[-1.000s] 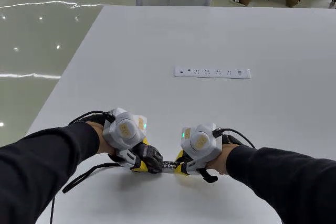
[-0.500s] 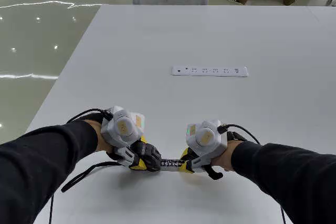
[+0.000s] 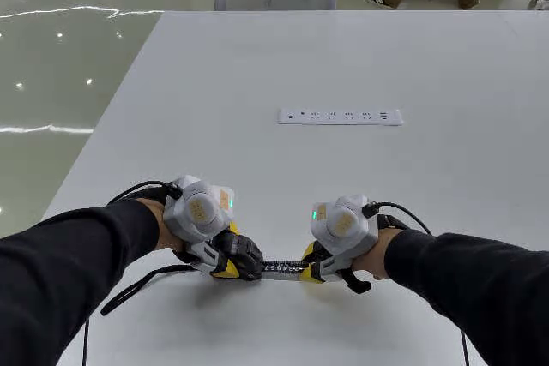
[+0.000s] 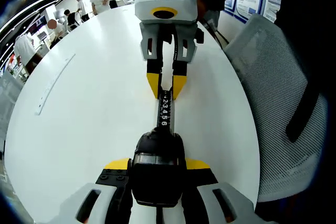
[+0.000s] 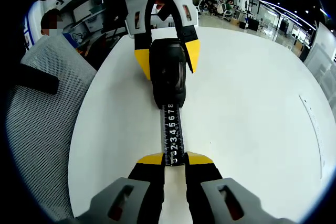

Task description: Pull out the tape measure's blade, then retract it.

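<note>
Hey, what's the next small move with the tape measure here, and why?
Probably draw the right gripper away from the left gripper: it pinches the end of the blade, the left clamps the case, and just a short numbered stretch is out.

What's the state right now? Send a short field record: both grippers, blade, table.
left gripper: shut on case
right gripper: shut on tip of blade
blade: partly out, straight between case and right gripper, numbers showing
table: white; power strip farther back, apart from both grippers
</note>
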`<move>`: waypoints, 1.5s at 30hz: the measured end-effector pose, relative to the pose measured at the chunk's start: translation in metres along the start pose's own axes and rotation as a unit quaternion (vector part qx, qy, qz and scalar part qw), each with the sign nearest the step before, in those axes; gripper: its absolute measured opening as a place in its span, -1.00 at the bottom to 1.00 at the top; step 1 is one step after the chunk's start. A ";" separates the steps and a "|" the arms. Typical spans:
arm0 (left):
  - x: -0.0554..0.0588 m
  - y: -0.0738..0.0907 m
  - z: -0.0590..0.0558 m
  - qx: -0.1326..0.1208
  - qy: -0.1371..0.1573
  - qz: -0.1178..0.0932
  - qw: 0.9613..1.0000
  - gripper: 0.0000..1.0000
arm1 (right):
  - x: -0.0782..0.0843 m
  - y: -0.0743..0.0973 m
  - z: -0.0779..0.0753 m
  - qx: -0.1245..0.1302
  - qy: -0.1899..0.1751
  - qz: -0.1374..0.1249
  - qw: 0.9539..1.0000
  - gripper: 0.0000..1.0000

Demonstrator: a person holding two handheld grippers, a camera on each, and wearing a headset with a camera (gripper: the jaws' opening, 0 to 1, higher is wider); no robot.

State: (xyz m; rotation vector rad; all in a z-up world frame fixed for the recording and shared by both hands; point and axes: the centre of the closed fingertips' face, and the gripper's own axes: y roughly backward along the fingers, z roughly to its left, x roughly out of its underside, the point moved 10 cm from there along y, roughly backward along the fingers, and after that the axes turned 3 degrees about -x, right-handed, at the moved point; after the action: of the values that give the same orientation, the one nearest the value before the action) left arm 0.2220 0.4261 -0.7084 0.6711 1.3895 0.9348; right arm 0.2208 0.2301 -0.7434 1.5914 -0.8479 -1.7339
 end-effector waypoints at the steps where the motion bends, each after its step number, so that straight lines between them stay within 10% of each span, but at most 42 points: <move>1: 0.000 0.000 0.000 0.000 0.000 0.000 1.000 -0.36 | 0.001 0.000 0.000 0.000 0.000 0.000 1.000 -0.80; 45: 0.000 0.000 -0.001 -0.006 0.006 0.003 1.000 -0.36 | 0.046 0.037 -0.003 0.007 -0.015 0.019 1.000 -0.79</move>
State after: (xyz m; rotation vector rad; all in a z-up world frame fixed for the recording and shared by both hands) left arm 0.2210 0.4256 -0.7088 0.6623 1.3911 0.9527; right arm 0.2217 0.1712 -0.7407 1.5524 -0.9014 -1.7314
